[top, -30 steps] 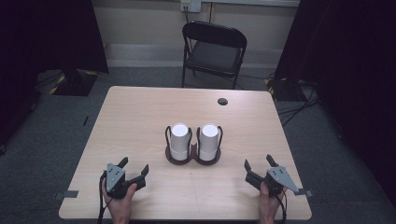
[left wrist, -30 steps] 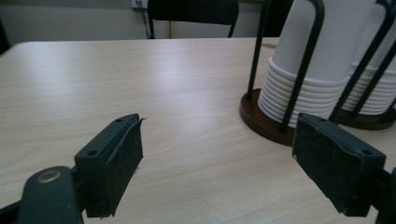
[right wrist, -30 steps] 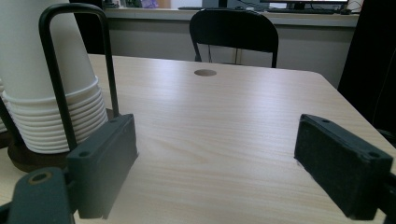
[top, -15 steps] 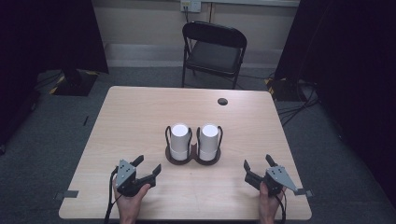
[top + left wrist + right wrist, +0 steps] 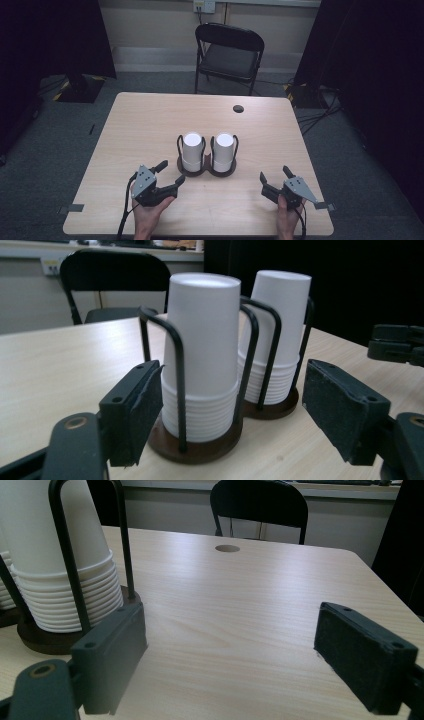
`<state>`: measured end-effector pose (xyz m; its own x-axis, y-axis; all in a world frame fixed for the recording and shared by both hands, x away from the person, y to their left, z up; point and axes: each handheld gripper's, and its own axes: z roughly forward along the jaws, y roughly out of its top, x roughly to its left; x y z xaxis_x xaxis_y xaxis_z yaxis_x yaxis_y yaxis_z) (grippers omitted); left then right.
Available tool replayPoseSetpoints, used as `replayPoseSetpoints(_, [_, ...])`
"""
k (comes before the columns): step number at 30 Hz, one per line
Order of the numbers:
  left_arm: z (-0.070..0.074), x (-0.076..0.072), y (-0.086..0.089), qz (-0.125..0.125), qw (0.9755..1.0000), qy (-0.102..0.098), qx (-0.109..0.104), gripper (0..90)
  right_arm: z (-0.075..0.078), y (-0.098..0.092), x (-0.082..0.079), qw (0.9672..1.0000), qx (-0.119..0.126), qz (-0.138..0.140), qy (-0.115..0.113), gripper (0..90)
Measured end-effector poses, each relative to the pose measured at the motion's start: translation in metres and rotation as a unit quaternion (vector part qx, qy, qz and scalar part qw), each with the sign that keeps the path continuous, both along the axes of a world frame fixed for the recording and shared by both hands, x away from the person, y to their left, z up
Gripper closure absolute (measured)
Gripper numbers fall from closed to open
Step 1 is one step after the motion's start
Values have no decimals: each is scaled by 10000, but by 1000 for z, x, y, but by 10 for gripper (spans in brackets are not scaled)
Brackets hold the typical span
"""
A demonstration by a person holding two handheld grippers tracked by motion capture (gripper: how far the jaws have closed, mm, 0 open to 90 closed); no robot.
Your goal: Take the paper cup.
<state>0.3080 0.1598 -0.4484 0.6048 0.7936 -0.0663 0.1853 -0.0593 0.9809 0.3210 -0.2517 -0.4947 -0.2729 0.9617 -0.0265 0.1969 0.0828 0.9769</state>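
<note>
Two stacks of upturned white paper cups stand side by side at the table's middle, each in a black wire holder on a dark round base: the left stack [image 5: 192,149] and the right stack [image 5: 224,148]. My left gripper [image 5: 172,172] is just in front and left of the left stack [image 5: 202,350], pointing at it. Its jaws have just been closing and are still apart, with no pad pressing on anything. My right gripper [image 5: 274,173] rests near the front right edge, open, with bare table between its jaws [image 5: 235,645]. The right stack [image 5: 60,555] is off to its left.
The wooden table [image 5: 145,120] has a small round cable hole [image 5: 238,108] at its far side. A black folding chair [image 5: 230,52] stands beyond the far edge. Dark curtains and cables flank the table on the floor.
My left gripper has moved right and forward toward the left cup stack, lifting a little, and its jaws stand narrower than before. My right gripper has stayed put.
</note>
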Motion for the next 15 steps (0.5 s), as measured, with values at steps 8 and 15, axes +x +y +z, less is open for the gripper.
replayPoseSetpoints(8, [6,12,-10,-346,9994,15,53,247,0,-1,0,10000,27,-7,-15,131])
replayPoseSetpoints(15, [10,19,-24,-521,9986,52,78,264,0,0,0,10000,23,3,1,132])
